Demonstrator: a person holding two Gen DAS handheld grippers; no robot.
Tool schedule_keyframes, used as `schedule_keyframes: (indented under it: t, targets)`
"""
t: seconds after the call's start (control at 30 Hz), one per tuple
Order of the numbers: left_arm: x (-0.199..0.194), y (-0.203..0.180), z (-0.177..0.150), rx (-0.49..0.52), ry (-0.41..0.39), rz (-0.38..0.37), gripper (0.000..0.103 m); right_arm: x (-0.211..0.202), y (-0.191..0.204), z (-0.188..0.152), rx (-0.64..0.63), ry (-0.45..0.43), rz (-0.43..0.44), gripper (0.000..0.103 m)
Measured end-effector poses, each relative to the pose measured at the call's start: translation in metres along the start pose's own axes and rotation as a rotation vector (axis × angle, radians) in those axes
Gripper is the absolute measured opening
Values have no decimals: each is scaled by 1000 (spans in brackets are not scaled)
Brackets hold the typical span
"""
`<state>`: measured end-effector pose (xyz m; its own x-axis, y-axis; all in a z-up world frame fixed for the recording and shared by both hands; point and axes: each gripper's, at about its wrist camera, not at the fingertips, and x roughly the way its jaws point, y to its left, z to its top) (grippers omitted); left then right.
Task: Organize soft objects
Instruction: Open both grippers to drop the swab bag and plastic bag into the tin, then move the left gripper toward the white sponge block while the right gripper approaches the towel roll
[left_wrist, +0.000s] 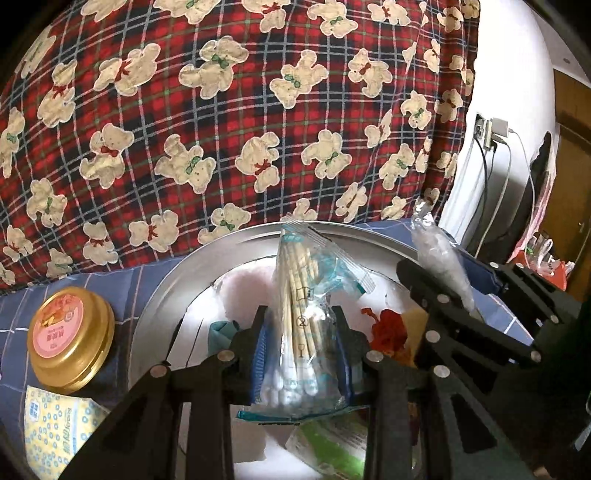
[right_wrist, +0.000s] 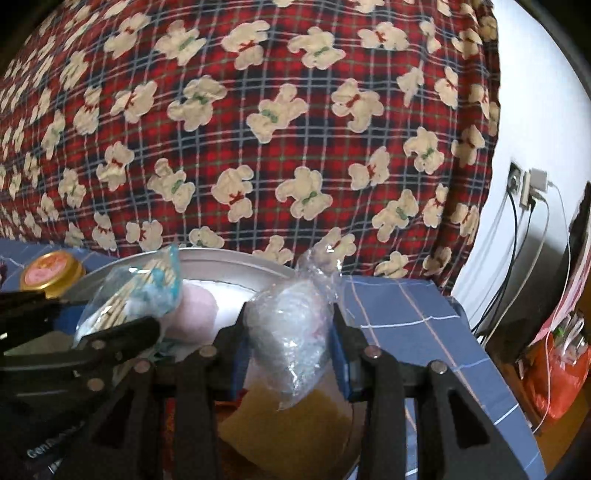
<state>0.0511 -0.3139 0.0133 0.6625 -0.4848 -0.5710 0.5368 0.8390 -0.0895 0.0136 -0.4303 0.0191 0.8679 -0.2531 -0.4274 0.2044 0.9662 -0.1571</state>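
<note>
Upright, clear cotton-swab packet, crinkled.

Matt metal basin, glossy clear plastic swab packet, plaid cloth quilt.

Left tongs: matte black plastic construction. Two fingers built from angular linkage bars, joined at round silver pivot pins, several visible per side. Inner faces of the fingertips carry blue pads. Bars show triangular cut-outs towards the base.

Right tongs: same build, matte black linkage bars, silver round pins at the joints, blue pads on the inner faces. Triangular recesses in the lower bars.

In the right wrist view, white lettering beginning "Gen" is printed on the neighbouring tongs' body; the remainder is unreadable.
</note>
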Motion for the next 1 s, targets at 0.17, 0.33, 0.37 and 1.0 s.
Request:
schedule_keyframes:
  t: [0.17, 0.33, 0.37, 1.0]
  targets:
    - [2, -1, 2, 11, -4, 33, 35, 1, -1, -1, 13, 16, 2, 45]
    - [1, 4, 4, 21, -11, 136, 44, 2, -1, 0, 10, 20, -28, 73]
    - [-1, 4, 5, 27, -18, 170, 48, 0, -2, 1, 13, 13, -39, 79]
    - [-55, 23, -27, -8, -166, 342, 86, -14, 5, 4, 79, 55, -124, 101]
